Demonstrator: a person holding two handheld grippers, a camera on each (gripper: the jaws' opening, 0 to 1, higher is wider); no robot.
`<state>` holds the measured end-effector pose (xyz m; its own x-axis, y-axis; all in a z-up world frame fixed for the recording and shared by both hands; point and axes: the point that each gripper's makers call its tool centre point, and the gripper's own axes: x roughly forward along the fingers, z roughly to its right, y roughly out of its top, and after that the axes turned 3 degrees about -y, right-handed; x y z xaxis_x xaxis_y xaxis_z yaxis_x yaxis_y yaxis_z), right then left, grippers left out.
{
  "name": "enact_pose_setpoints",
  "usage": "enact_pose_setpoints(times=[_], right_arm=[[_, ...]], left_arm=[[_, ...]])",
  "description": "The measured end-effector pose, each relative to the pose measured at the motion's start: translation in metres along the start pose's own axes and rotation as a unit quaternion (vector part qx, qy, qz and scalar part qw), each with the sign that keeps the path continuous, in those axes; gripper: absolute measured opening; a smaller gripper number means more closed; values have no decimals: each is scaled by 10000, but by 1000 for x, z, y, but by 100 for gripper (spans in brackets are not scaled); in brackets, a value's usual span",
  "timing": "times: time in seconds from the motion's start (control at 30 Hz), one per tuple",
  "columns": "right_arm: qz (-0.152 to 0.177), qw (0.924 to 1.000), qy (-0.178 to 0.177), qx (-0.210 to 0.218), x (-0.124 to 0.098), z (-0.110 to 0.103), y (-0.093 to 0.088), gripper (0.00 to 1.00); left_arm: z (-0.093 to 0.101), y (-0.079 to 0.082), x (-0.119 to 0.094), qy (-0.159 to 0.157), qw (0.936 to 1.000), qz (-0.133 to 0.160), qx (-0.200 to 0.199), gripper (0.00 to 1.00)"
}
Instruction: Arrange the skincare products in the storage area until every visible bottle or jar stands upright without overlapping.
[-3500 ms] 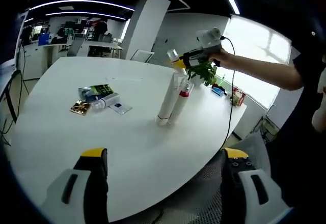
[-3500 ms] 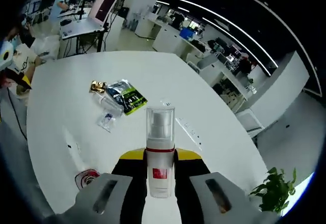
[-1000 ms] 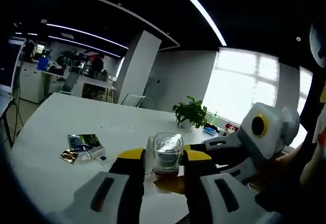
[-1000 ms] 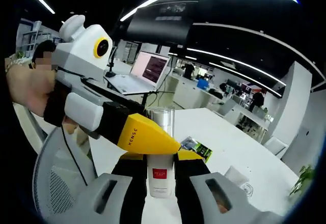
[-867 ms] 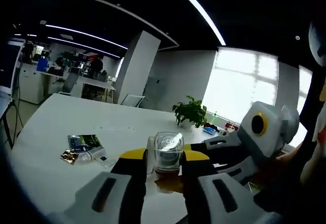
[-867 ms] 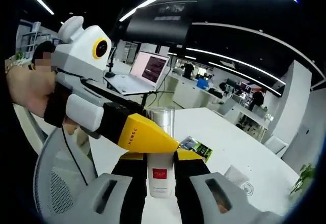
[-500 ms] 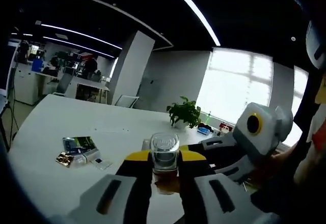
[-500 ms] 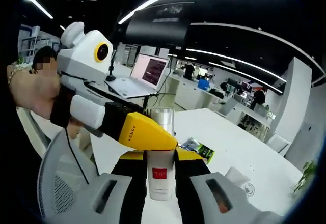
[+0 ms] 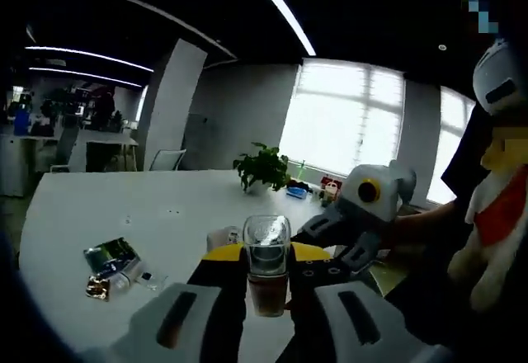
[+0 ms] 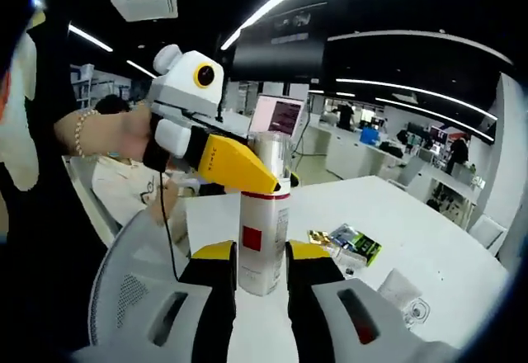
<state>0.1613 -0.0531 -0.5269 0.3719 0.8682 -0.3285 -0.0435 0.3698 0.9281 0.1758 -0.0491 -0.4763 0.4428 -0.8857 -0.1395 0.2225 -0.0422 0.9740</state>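
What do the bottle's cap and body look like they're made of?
Cap: clear, glossy hard plastic by the look, since the room shows through it and it catches glints. Bottle body: opaque white with a smooth satin sheen and a red label; probably plastic, though coated glass can't be ruled out.

White bottle (image 10: 262,239), red label; yellow-tipped left claw (image 10: 272,183).

— Anything legible on the bottle (image 10: 261,243)?
— No; red label too small to read, cap partly hidden behind the left gripper's fingers (image 10: 235,163).
— And the packets (image 9: 111,262) on the worktop (image 9: 99,214)?
— Blurred, print unreadable. Lower part of the bottle tucked between the fingers (image 9: 223,274), out of sight.
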Motion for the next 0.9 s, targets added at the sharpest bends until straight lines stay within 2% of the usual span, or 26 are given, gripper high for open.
enact_pose_setpoints(times=[0.03, 0.13, 0.23, 0.37, 0.63, 0.9], right_arm=[[-3, 9998, 216, 0, -3, -4, 2, 23], [-23, 9990, 419, -152, -6, -4, 3, 24], [64, 9968, 793, -25, -8, -9, 9, 25], [55, 9950, 989, -104, -10, -11, 11, 27], [8, 9925, 1205, -215, -10, -17, 11, 22], [101, 9938, 1101, -137, -10, -11, 3, 21]], left_arm=[[3, 1, 1, -76, 9999, -61, 103, 14], [15, 3, 5, -435, 9981, -250, 348, 14], [25, 5, 8, -708, 9958, -319, 492, 14], [37, 0, 13, -963, 9897, -634, 844, 14], [47, 0, 20, -1200, 9855, -739, 949, 14], [42, -5, 23, -1262, 9832, -822, 1033, 14]])
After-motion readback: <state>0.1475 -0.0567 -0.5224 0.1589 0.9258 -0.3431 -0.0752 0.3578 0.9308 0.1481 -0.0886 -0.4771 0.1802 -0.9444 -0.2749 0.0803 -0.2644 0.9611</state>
